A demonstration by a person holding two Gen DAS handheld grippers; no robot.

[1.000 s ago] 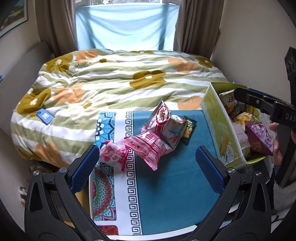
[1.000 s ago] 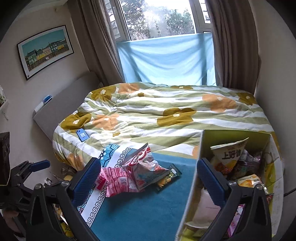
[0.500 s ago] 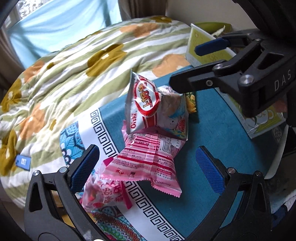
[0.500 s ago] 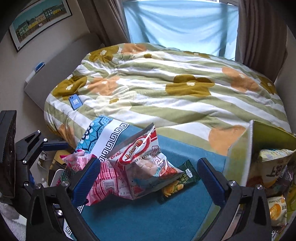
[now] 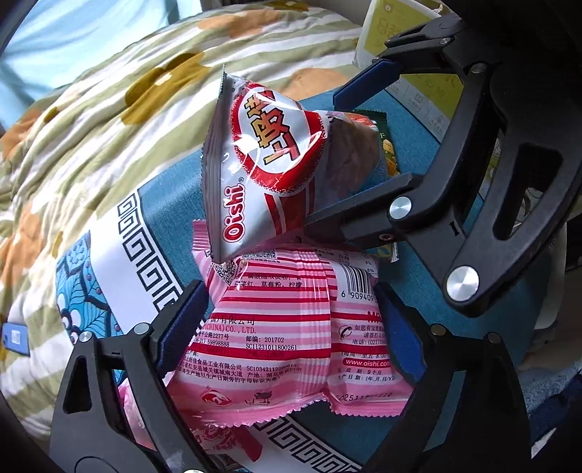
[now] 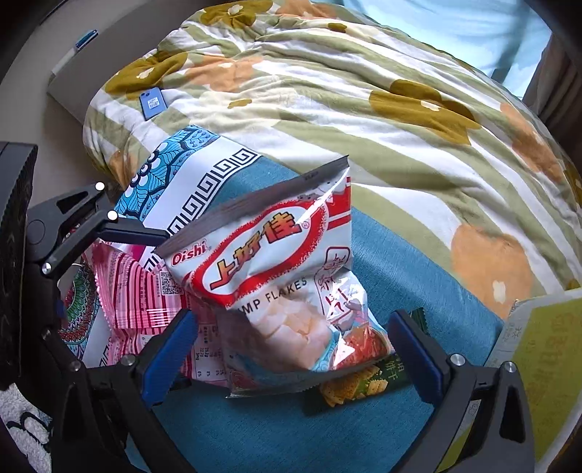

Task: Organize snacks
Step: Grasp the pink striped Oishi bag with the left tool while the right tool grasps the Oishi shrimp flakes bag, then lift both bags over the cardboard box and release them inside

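Pink snack bag [image 5: 287,327] — between closing left gripper [image 5: 291,327] pads, seemingly untouched

Quilt [image 6: 327,91] covers the bed: cream ground, olive-green stripes, mustard and orange flower shapes, surface rumpled. Small blue card-like item [image 6: 153,103] lies flat on the quilt near its left edge, well apart from anything else; label too small to read. Teal cloth [image 6: 400,262] with a white Greek-key border and a blue leaf-pattern band is spread at the near side, its far edge against the quilt. Pale blue sheet [image 6: 454,25] hangs behind the bed. Grey panel [image 6: 105,47] stands along the bed's left side.
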